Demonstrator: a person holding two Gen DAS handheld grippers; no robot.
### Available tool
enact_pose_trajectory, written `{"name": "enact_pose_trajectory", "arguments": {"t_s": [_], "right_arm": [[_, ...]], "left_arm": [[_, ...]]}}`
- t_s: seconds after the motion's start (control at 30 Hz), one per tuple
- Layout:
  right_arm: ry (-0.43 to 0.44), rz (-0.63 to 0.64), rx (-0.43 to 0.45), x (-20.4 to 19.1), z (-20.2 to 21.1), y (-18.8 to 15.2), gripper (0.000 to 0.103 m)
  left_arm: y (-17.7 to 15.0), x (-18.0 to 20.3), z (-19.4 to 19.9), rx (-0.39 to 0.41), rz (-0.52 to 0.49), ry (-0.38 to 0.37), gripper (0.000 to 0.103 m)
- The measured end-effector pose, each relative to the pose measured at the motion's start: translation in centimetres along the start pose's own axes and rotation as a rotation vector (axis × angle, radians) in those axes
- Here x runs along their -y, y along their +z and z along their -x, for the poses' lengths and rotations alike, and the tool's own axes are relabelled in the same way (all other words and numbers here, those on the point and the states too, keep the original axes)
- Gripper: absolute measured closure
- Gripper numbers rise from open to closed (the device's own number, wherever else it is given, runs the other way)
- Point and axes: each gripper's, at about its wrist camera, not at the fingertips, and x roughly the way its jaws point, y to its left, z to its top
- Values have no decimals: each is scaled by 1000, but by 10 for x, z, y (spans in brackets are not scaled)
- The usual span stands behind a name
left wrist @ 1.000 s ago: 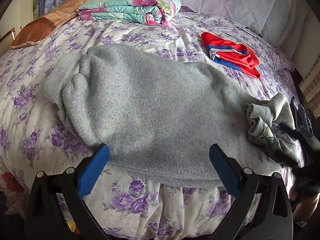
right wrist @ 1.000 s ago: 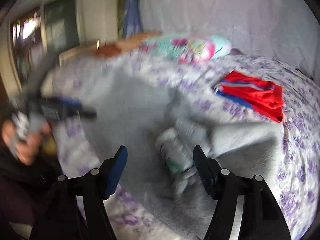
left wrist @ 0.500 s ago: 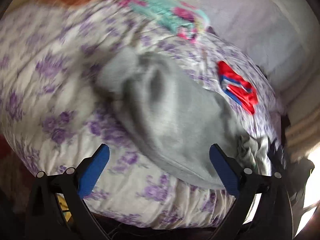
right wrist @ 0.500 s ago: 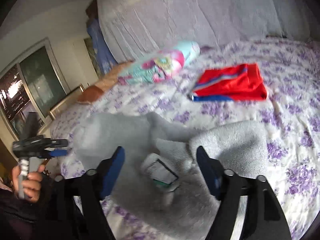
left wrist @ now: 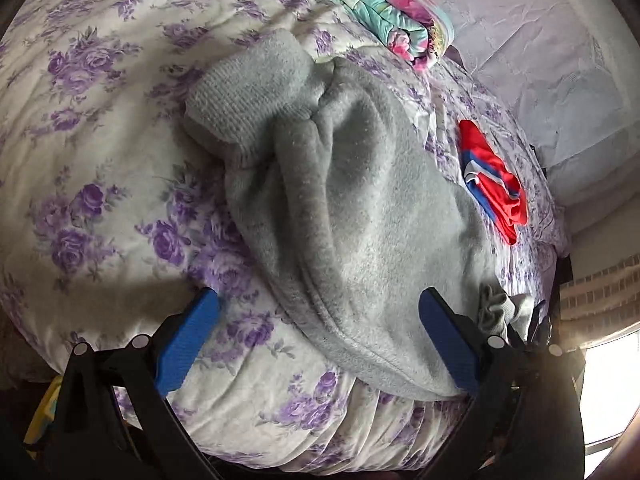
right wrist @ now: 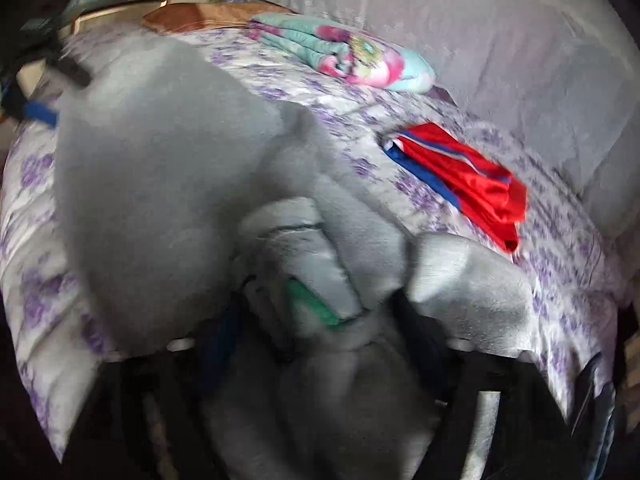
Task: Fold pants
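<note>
Grey fleece pants [left wrist: 352, 208] lie lengthwise across the flowered bed, legs doubled over, ribbed cuffs [left wrist: 248, 92] at the far left. My left gripper [left wrist: 316, 332] is open and empty, low at the bed's front edge, its blue pads on either side of the pants' near seam. In the right wrist view the pants [right wrist: 160, 184] fill the frame and the waistband with a white label [right wrist: 304, 276] lies bunched over my right gripper [right wrist: 320, 344]. Cloth covers its fingers, so I cannot see how they stand.
A folded red and blue garment [left wrist: 496, 184] lies on the bed beyond the pants; it also shows in the right wrist view [right wrist: 468, 180]. A folded turquoise and pink quilt [left wrist: 376, 4] sits at the back. The bed's front edge [left wrist: 320, 420] drops off below my left gripper.
My left gripper has swung left and tilted toward the cuff end. My right gripper has pushed down into the waistband, which now covers its fingers.
</note>
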Motion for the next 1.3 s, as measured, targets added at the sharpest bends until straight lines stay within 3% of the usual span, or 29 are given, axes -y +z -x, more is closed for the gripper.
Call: {"name": "enact_pose_trajectory", "arguments": {"t_s": [0.07, 0.17, 0.23, 0.3, 0.33, 0.4, 0.43, 0.5, 0.53, 0.6, 0.7, 0.8, 0.93, 0.97, 1.03, 1.1, 1.2, 1.3], "right_arm": [[121, -138, 29, 26, 10, 3, 78], [233, -304, 103, 62, 30, 11, 79], [277, -330, 145, 64, 44, 21, 79], [260, -275, 169, 47, 48, 36, 79], [247, -246, 153, 36, 43, 40, 73], [199, -155, -3, 3, 1, 39, 46], [167, -108, -34, -9, -11, 36, 43], [35, 6, 42, -36, -4, 30, 33], [35, 9, 62, -38, 5, 30, 30], [87, -50, 134, -32, 31, 28, 23], [157, -161, 249, -19, 68, 15, 10], [192, -244, 285, -13, 80, 3, 9], [170, -297, 304, -8, 84, -8, 10], [163, -303, 303, -6, 85, -10, 10], [143, -320, 290, 1, 87, -18, 10], [126, -360, 287, 12, 89, -27, 10], [93, -472, 306, 45, 96, -46, 10], [21, -564, 335, 80, 109, -67, 10]], "left_arm": [[0, -3, 1, -7, 6, -17, 5], [2, -8, 3, -12, 15, -39, 5], [3, -8, 3, -6, 13, -43, 5], [3, -7, 2, -1, 14, -44, 5], [4, -7, 2, 2, 19, -49, 5], [5, -7, 1, 7, 20, -51, 5], [6, -7, 1, 11, 22, -51, 5], [7, -8, 2, 10, 38, -61, 5], [8, -8, 4, 17, 37, -69, 5], [9, -6, 9, 43, 23, -59, 5], [13, 1, 7, 45, 19, -115, 6], [20, 7, -4, 81, 16, -101, 6], [28, 4, -25, 88, 63, -106, 8], [28, 6, -25, 101, 60, -97, 11], [27, 9, -22, 126, 41, -71, 50], [26, 9, -16, 144, 36, -74, 69], [23, 26, -1, 185, -20, -60, 76], [8, 91, 24, 263, -239, 25, 77]]}}
